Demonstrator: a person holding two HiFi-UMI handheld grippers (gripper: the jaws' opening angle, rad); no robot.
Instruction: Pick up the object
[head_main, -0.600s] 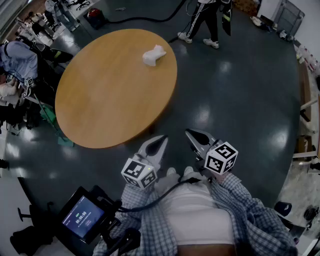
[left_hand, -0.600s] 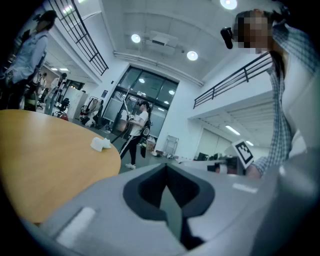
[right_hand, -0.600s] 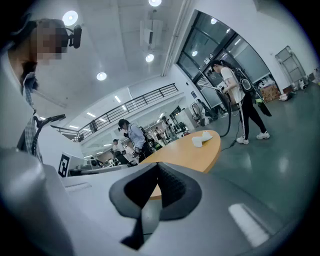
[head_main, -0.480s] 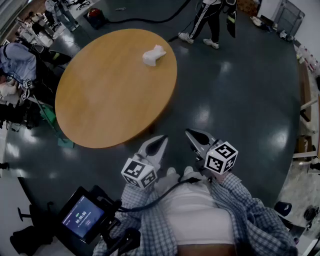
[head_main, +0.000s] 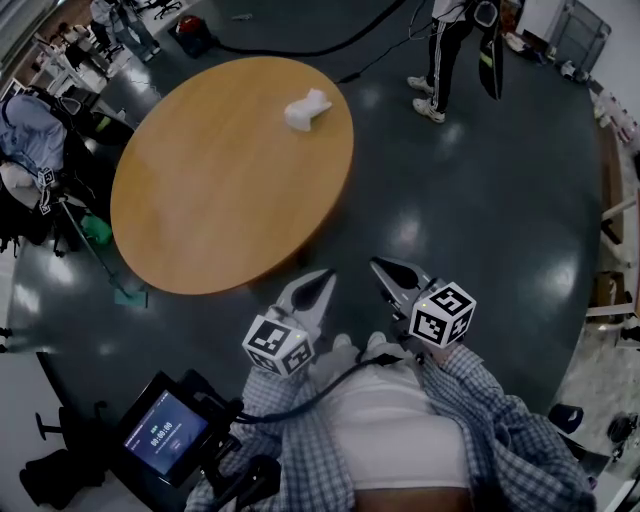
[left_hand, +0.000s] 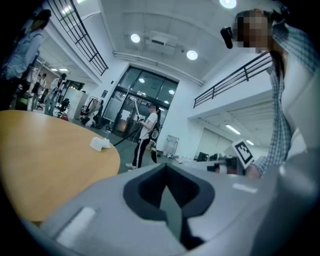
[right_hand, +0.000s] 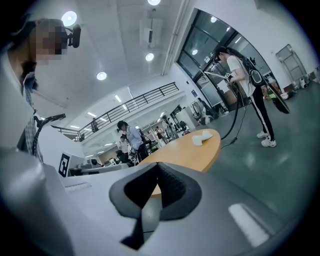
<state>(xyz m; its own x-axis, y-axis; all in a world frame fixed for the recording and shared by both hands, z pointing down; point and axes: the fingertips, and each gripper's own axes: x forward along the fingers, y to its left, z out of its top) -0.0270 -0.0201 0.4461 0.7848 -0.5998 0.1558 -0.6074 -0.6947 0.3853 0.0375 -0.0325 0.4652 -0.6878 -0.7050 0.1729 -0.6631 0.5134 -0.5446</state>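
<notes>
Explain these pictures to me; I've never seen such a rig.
No robot here: a person holds two handheld grippers, each carrying a marker cube. The head view comes from a camera on the person's head, looking down: the left gripper and right gripper sit near the body, short of the round wooden table. The other two pictures come from cameras riding on each gripper, looking along its jaws. Both pairs of jaws are shut, with nothing between them. On the table lies one small white object, near its far edge, untouched. Another person stands beyond.
</notes>
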